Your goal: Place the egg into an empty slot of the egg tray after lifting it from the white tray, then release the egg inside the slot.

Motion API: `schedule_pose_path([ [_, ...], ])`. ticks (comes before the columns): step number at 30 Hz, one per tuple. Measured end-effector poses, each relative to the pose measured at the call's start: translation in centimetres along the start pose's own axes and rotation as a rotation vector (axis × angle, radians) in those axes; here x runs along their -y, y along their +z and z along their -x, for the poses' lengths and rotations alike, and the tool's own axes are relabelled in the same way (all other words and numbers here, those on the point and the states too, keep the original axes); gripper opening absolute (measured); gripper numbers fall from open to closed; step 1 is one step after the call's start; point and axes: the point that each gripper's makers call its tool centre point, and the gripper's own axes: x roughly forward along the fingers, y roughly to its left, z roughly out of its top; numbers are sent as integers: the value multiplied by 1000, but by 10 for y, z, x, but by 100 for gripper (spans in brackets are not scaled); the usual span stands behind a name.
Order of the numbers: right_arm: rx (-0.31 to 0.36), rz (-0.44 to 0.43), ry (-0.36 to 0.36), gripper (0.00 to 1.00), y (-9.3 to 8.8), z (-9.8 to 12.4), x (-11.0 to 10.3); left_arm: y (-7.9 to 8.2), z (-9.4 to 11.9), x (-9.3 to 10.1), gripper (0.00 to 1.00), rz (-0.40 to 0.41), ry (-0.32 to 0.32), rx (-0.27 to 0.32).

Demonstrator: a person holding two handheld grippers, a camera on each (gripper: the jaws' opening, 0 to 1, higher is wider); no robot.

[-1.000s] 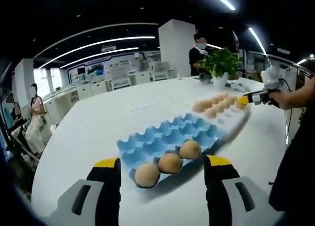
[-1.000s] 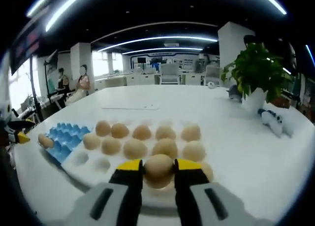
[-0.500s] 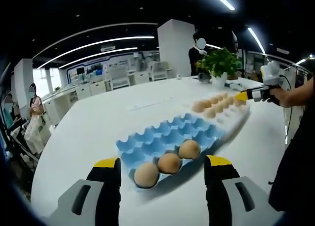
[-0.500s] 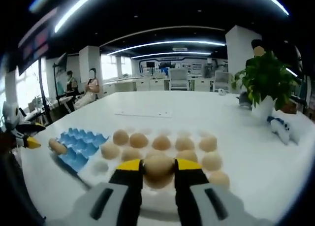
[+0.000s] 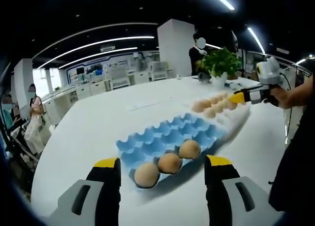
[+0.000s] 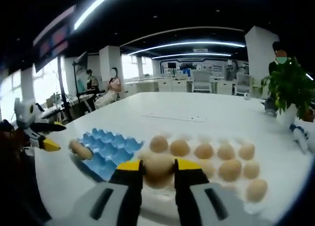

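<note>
The right gripper (image 6: 158, 173) has its jaws pinching a brown egg (image 6: 158, 168). The egg sits between the two yellow jaw tips, up off the white tray (image 6: 231, 199). In the right gripper view, the white tray lies on the big white worktop (image 6: 197, 105) and has many brown eggs in it, in rows. Just beside it, to the left in that view, lies the blue egg tray (image 6: 110, 149). The two trays touch or almost touch; I cannot tell which. The left gripper (image 6: 42, 140) shows at the left edge of that view, near the far end of the blue tray.

In the left gripper view, the left gripper (image 5: 161, 174) has its jaws spread wide, with nothing between them. The blue egg tray (image 5: 167, 135) lies right in front of them. Three brown eggs (image 5: 170, 163) sit in a row in the slots nearest the jaws. The other slots of the blue tray are open. Past the blue tray lies the white tray (image 5: 235, 118) with its eggs. The right gripper (image 5: 237, 98) is there, held in a hand (image 5: 283, 95), above the far end of the white tray.

A green plant (image 5: 220, 63) in a white pot stands on the worktop behind the trays. People stand and sit far back in the room.
</note>
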Motion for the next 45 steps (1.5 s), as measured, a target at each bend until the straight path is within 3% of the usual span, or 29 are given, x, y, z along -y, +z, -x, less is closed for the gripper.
schedule_pose_path([
  [6, 0, 22, 94, 24, 2, -14, -36, -2, 0, -2, 78, 13, 14, -4],
  [15, -9, 51, 221, 24, 4, -31, -84, -6, 1, -8, 99, 85, 29, -6],
  [21, -31, 109, 298, 24, -2, -44, -113, -5, 1, -4, 100, 115, 21, -7],
  [31, -73, 156, 372, 24, -19, -63, -141, -3, 4, -6, 100, 117, 28, 0],
  [42, -101, 193, 381, 24, -38, -75, -139, -2, 4, -13, 98, 130, 35, 15],
  [45, -87, 198, 389, 24, -36, -74, -139, -2, 4, -14, 98, 127, 40, 17],
])
